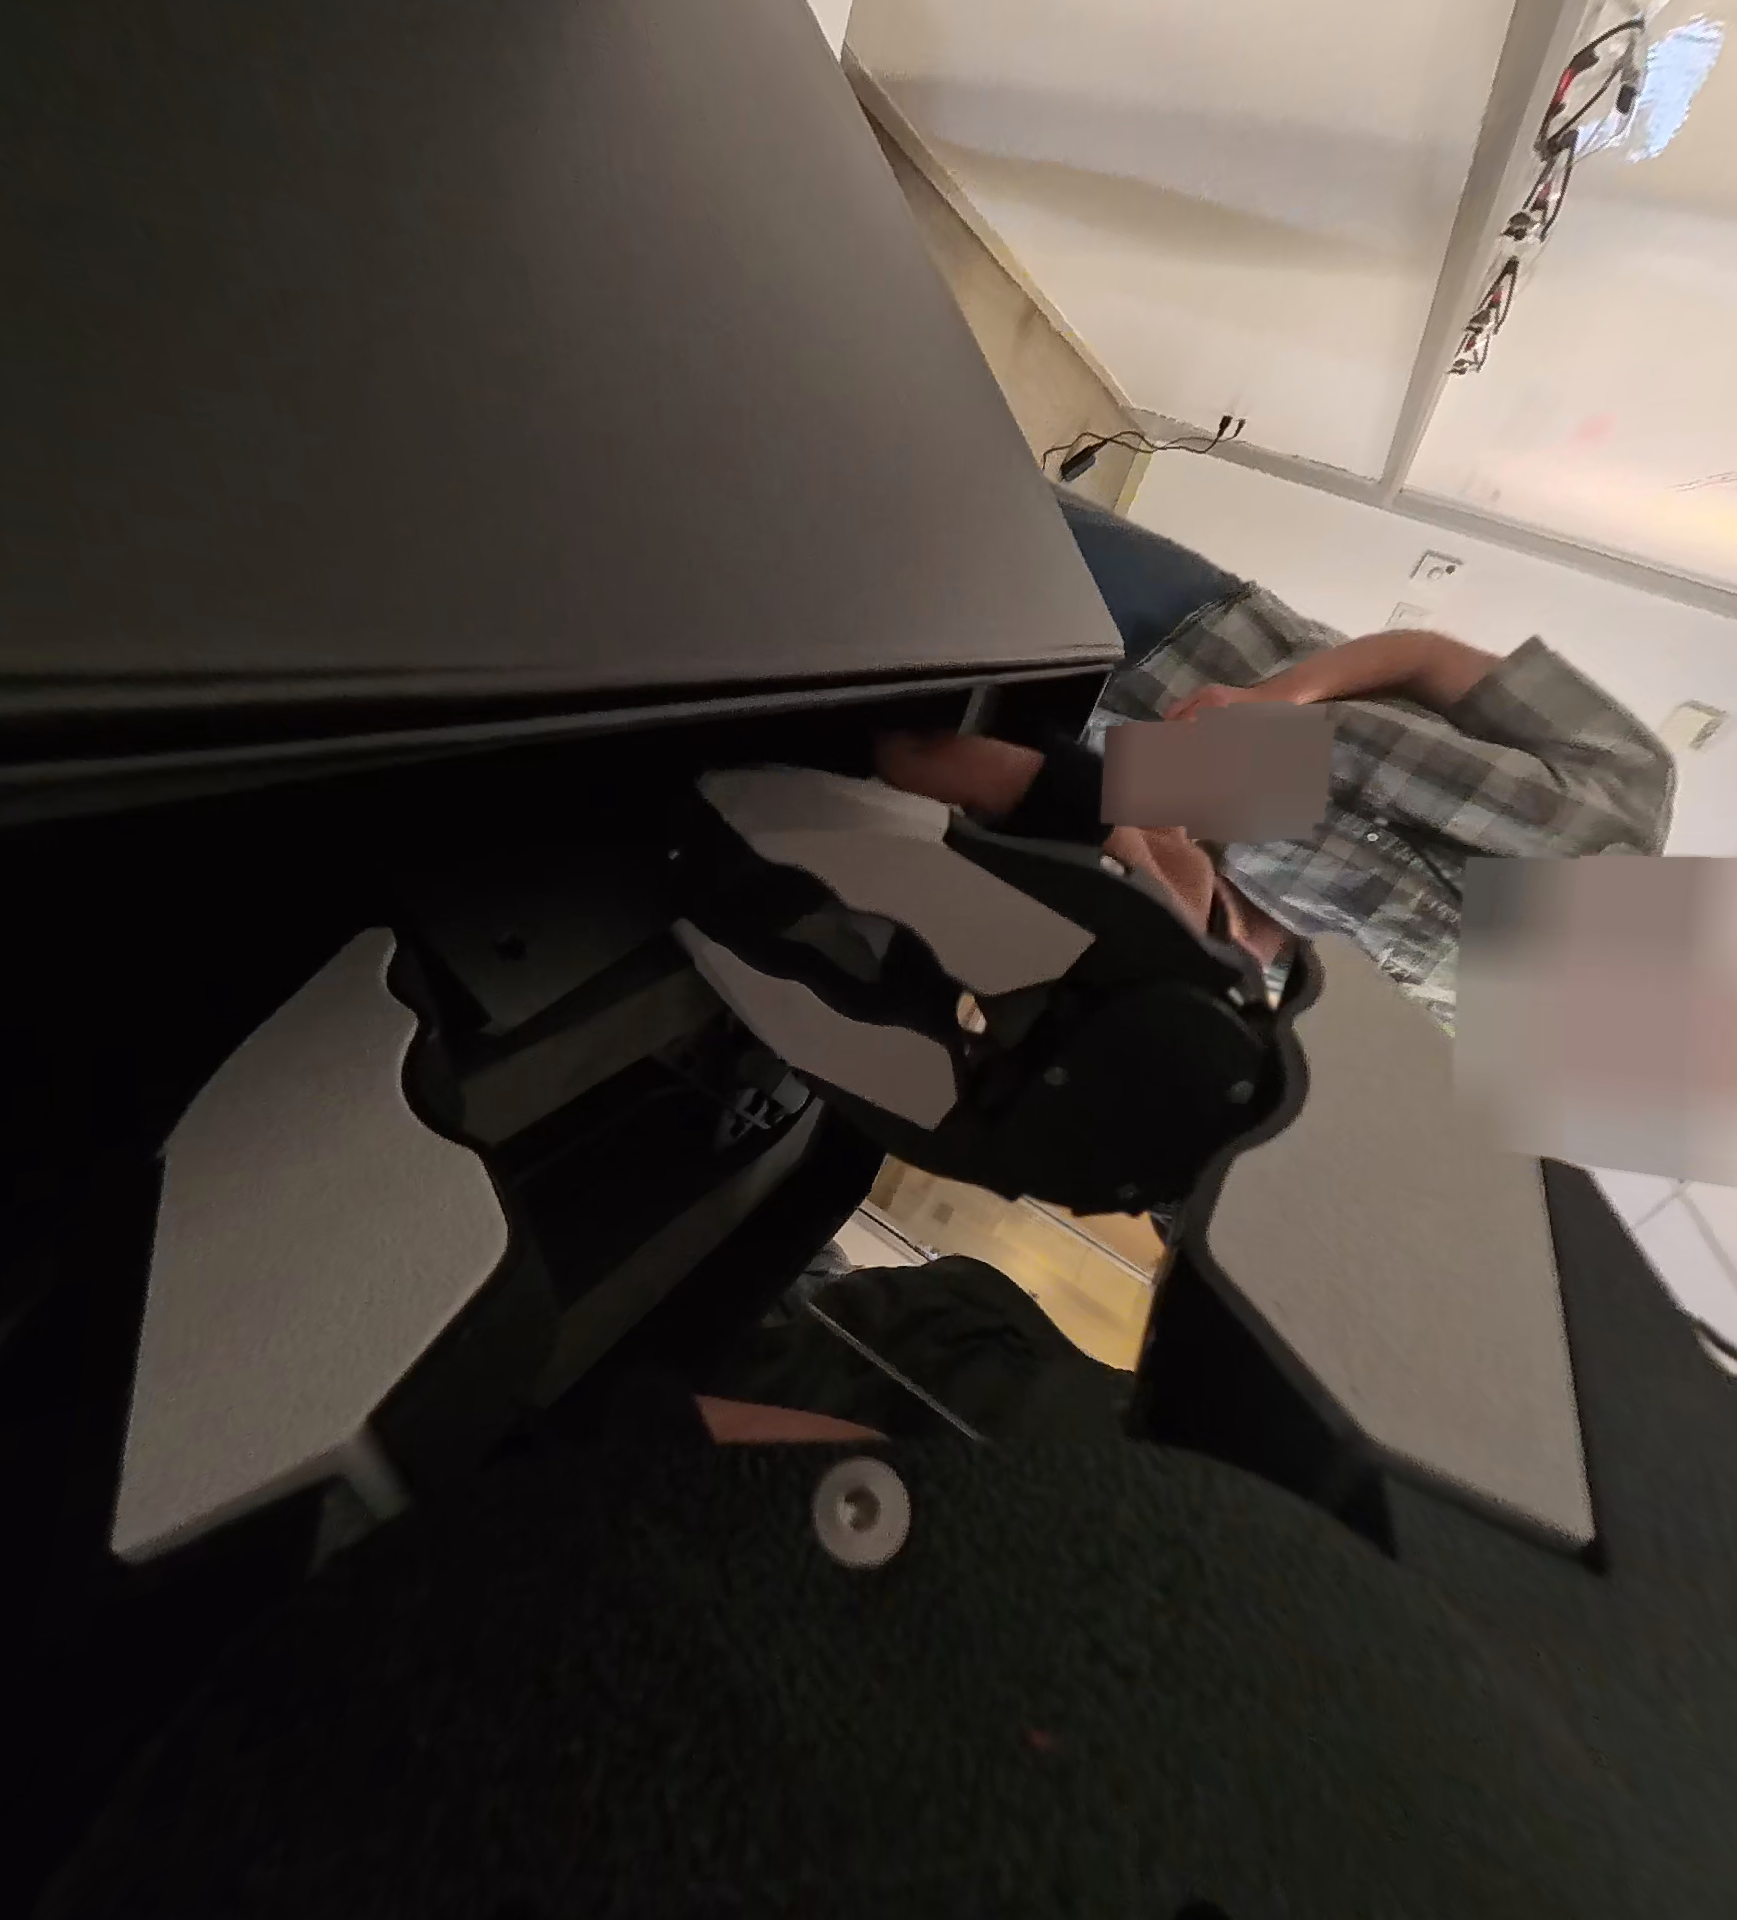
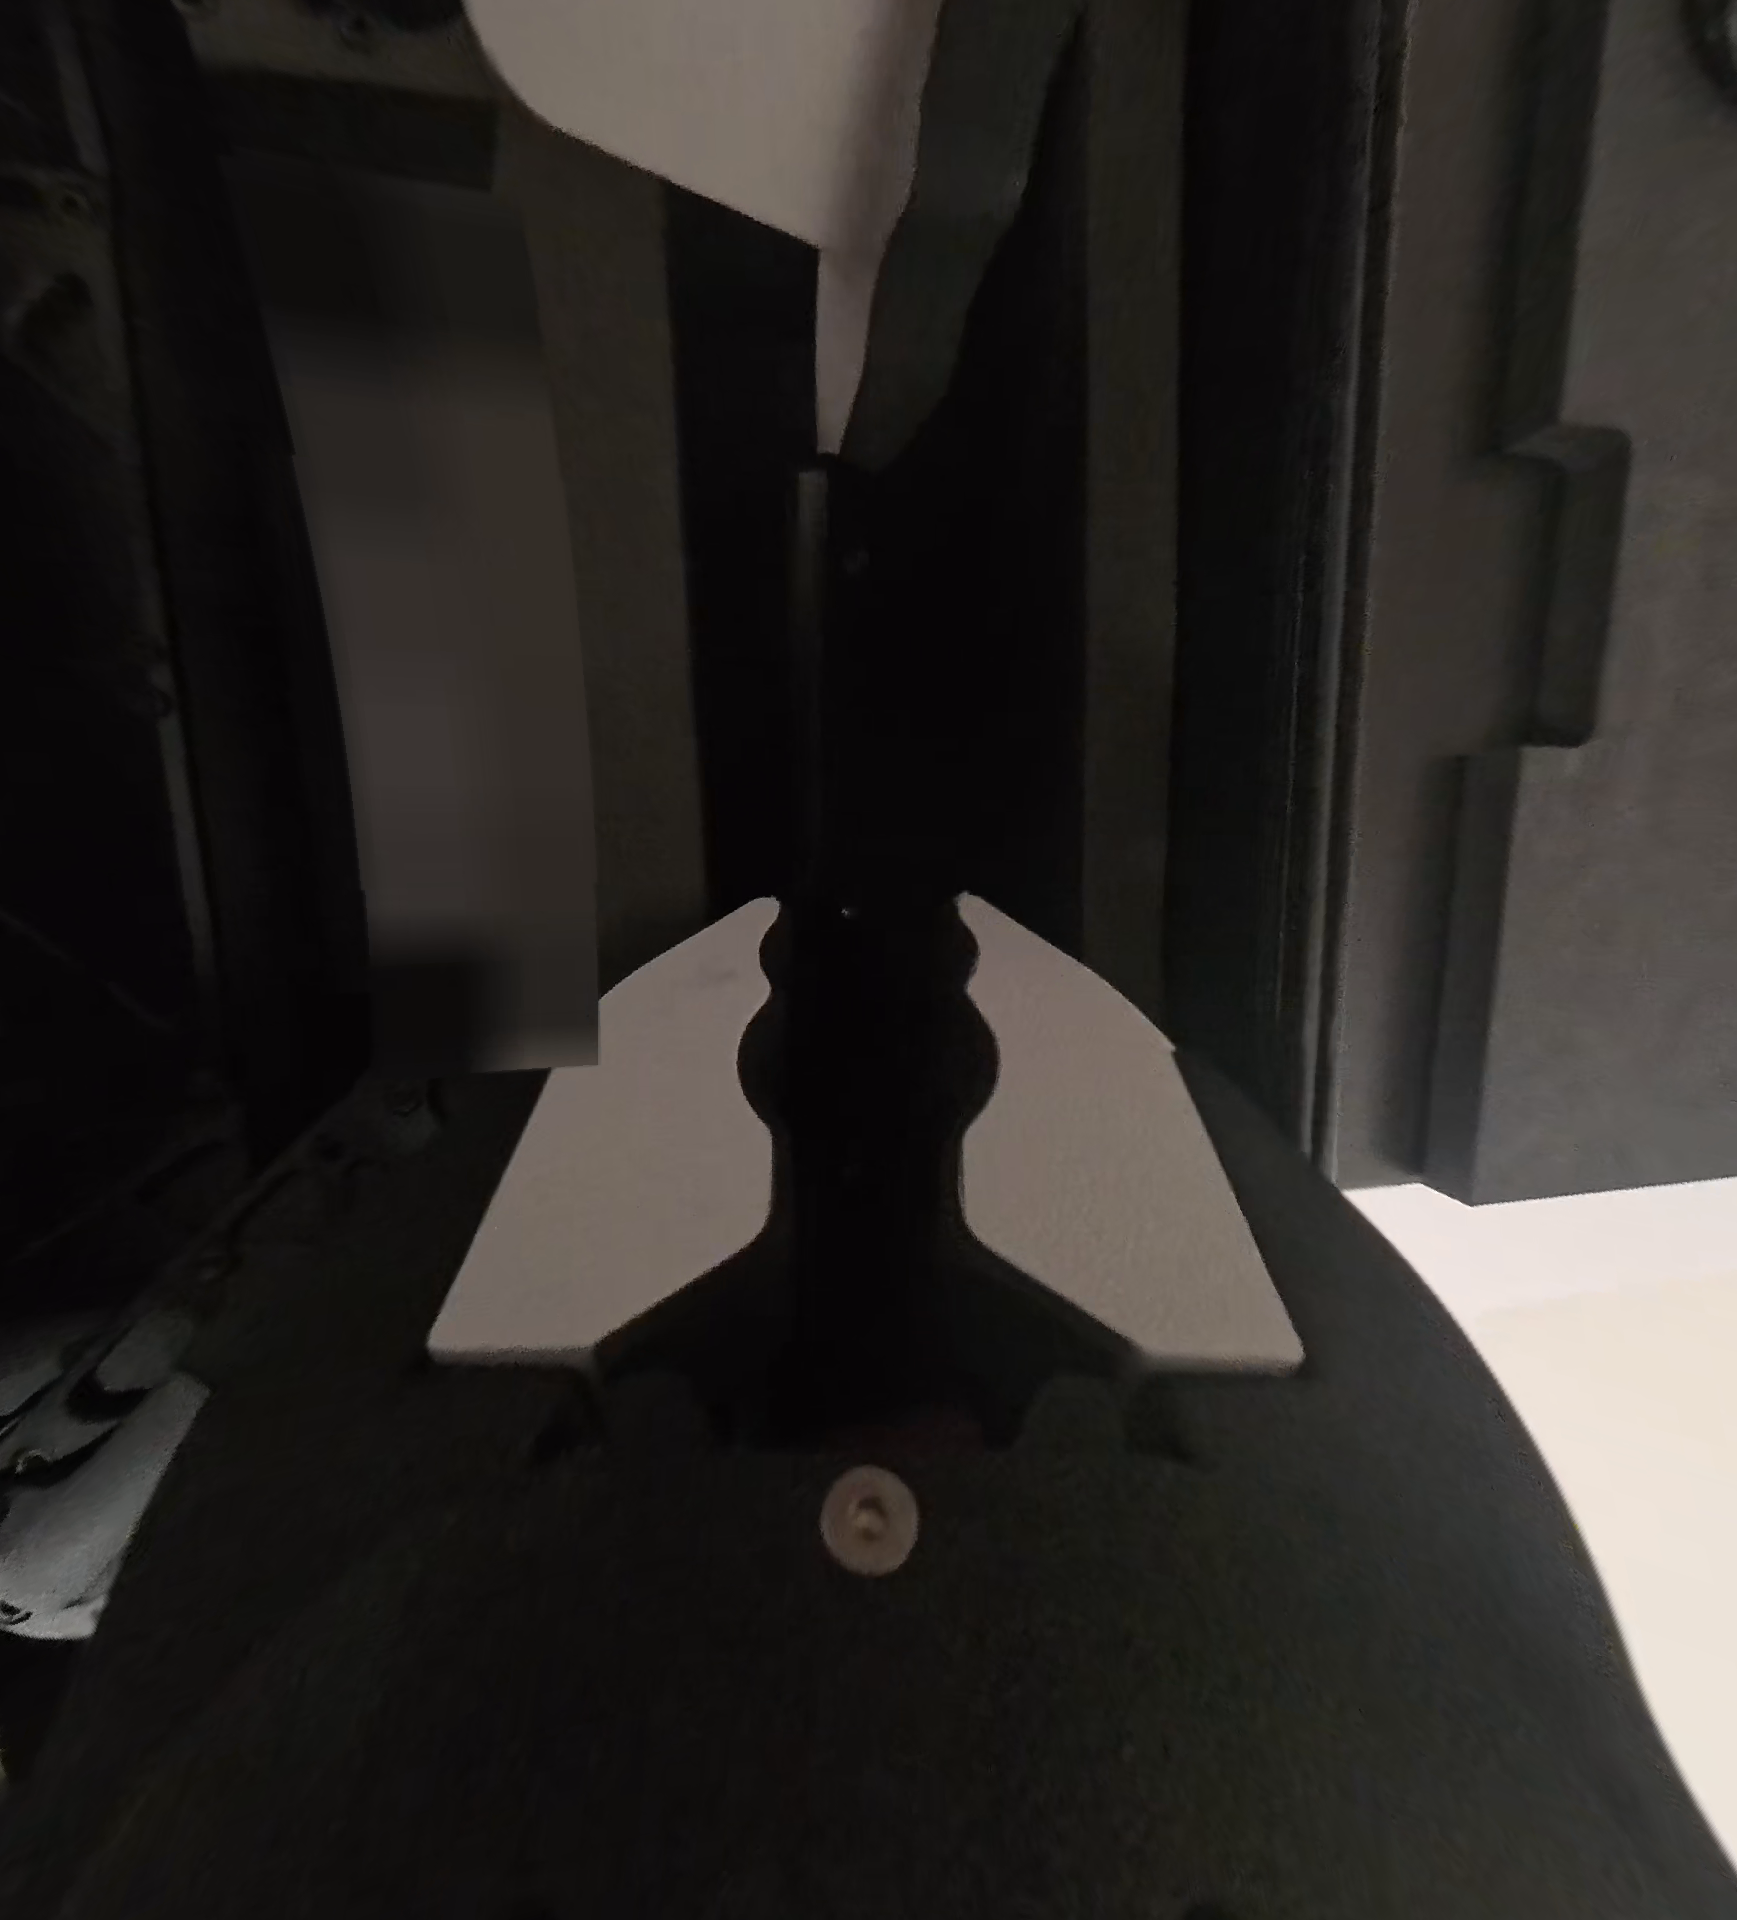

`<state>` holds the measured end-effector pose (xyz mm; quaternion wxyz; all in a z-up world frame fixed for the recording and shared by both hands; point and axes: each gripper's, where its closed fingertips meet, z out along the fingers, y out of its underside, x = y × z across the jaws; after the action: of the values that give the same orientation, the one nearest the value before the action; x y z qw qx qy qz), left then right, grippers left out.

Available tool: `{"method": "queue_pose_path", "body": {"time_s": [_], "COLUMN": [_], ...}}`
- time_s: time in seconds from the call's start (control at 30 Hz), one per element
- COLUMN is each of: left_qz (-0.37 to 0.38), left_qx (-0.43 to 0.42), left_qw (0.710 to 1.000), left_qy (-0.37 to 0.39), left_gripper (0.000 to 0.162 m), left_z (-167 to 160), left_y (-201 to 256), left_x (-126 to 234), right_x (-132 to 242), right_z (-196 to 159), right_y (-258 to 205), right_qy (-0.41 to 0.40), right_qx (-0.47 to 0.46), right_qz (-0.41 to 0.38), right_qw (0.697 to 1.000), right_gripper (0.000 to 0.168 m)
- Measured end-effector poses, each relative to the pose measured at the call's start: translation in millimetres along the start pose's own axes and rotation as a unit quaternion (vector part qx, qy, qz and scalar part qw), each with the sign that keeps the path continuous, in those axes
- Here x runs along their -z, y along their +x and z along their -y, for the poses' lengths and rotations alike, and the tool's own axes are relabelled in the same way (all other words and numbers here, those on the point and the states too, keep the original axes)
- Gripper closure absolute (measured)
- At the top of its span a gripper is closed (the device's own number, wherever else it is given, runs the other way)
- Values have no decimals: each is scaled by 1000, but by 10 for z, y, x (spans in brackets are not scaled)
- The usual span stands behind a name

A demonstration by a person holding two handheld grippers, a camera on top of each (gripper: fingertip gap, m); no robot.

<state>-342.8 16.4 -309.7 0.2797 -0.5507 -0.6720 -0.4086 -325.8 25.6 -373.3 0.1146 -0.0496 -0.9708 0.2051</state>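
Observation:
A large black panel [image 1: 428,364] fills the upper left of the left wrist view, with its thin edge running across the middle. My left gripper [image 1: 838,945] is open and empty just below that edge, its grey pads [image 1: 303,1247] spread wide. My right gripper [image 1: 708,862] sits between them, pointing at the edge. In the right wrist view my right gripper [image 2: 869,914] is shut on a thin black bar [image 2: 843,675] that runs straight up from its fingertips. A pale flat shape [image 2: 739,104] hangs above the bar.
A person in a plaid shirt [image 1: 1466,748] stands close on the right, with a hand [image 1: 957,769] under the panel's edge. A dark wall with a block-shaped latch [image 2: 1570,582] stands at the right. A white surface [image 2: 1570,1351] lies below it.

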Motion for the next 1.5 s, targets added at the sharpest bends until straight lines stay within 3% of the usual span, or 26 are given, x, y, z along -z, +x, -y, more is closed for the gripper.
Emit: {"method": "queue_pose_path", "body": {"time_s": [0.1,0.3,0.43,0.53,0.6,0.63,0.7,0.8,0.9,0.93,1.03,1.1,1.17,1.27,1.4,1.5], "left_qz": [-11,-23,-32,-48,-52,-23,55,171,222,231,266,268,241,221,205,176], "left_qx": [7,9,14,-39,-124,-195,-357,-553,-651,-662,-692,-704,-725,-767,-788,-796], "left_qw": [1000,1000,999,998,990,980,931,814,725,709,666,654,641,598,574,575], "left_qy": [2,6,16,17,33,44,51,51,-40,-73,-80,-70,-69,-73,-86,-69], "left_gripper": [16,16,27,38,41,43,66,117,117,107,95,92,105,153,154,157], "left_z": [20,27,43,-20,-41,-42,-68,-18,-124,-165,-69,-13,-43,-65,-128,-211], "left_y": [11,7,-43,-52,-39,-91,-196,-229,-309,-376,-465,-412,-320,-189,-7,244], "left_x": [20,40,89,179,315,393,551,689,566,502,347,315,266,202,214,293], "right_x": [-8,-25,-8,15,30,43,95,183,279,309,392,421,440,477,602,777], "right_z": [4,-7,1,10,15,19,35,51,58,63,72,69,79,88,90,146], "right_y": [-65,-63,-39,-27,-25,-26,-8,15,62,67,59,70,63,71,115,241], "right_qy": [-13,-21,-14,-3,3,5,10,17,22,25,35,36,46,62,85,108], "right_qx": [11,-10,35,42,39,39,35,26,22,16,2,5,-1,7,-2,-4], "right_qz": [-4,26,-3,-23,-26,-27,-24,-7,4,13,42,45,57,67,94,91], "right_qw": [1000,999,999,999,999,999,999,999,1000,999,999,998,997,996,992,990], "right_gripper": [158,156,158,159,159,160,160,160,160,161,162,162,162,162,163,164]}}
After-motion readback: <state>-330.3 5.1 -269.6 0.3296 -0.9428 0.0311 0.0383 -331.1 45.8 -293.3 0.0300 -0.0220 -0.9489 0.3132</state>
